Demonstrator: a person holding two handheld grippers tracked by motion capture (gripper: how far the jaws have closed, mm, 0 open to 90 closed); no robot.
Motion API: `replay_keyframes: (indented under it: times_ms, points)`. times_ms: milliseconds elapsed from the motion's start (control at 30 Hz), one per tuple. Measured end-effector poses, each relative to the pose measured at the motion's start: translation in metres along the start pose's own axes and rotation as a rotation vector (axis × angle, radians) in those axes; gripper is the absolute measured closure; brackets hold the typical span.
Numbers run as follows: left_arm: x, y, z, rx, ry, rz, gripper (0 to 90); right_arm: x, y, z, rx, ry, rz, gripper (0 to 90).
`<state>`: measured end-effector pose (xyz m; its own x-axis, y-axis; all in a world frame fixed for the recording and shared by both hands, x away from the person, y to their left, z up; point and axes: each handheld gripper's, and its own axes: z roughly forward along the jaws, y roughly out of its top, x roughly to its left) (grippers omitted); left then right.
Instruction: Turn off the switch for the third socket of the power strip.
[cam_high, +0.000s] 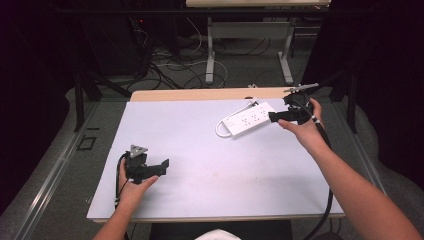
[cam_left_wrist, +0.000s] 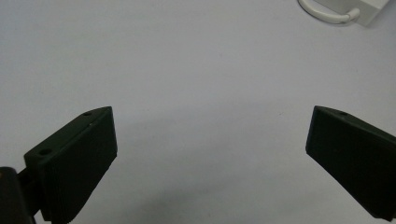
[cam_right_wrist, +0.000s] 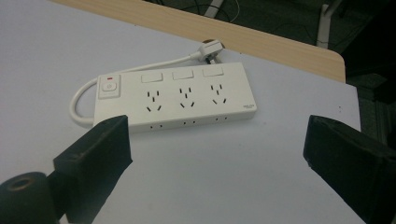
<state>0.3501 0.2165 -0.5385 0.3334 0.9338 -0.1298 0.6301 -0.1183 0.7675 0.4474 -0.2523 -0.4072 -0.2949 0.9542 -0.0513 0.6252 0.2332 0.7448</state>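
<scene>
A wooden table (cam_high: 200, 94) covered by a large white sheet (cam_high: 210, 165) that leaves a bare wood strip along the far edge. Beyond it, tangled cables (cam_high: 170, 65) lie on a grey floor (cam_high: 245, 70) around another desk's metal legs (cam_high: 210, 55).

My left gripper (cam_high: 162, 165) sits wide open near the table's front-left corner; my right gripper (cam_high: 274, 116) gapes near the back-right.

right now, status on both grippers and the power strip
Left gripper open, over bare mat. Right gripper open, at power strip, not touching. Strip flat, cord looped. Nothing in the way.
</scene>
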Motion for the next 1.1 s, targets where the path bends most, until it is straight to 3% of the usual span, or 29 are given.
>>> replay_keyframes:
  times_ms: [233,567,1100]
  points:
    - [0.0,0.0,0.0,0.0,0.0,-0.001,1.8,0.002,0.012,0.004,-0.001,-0.009,-0.012,7.9]
    - [0.0,0.0,0.001,0.001,-0.002,0.0,1.8,0.007,0.03,0.011,-0.015,-0.027,-0.032,15.1]
    - [0.001,0.0,0.001,0.005,-0.006,0.006,1.8,0.006,0.049,0.029,-0.041,0.005,-0.035,25.7]
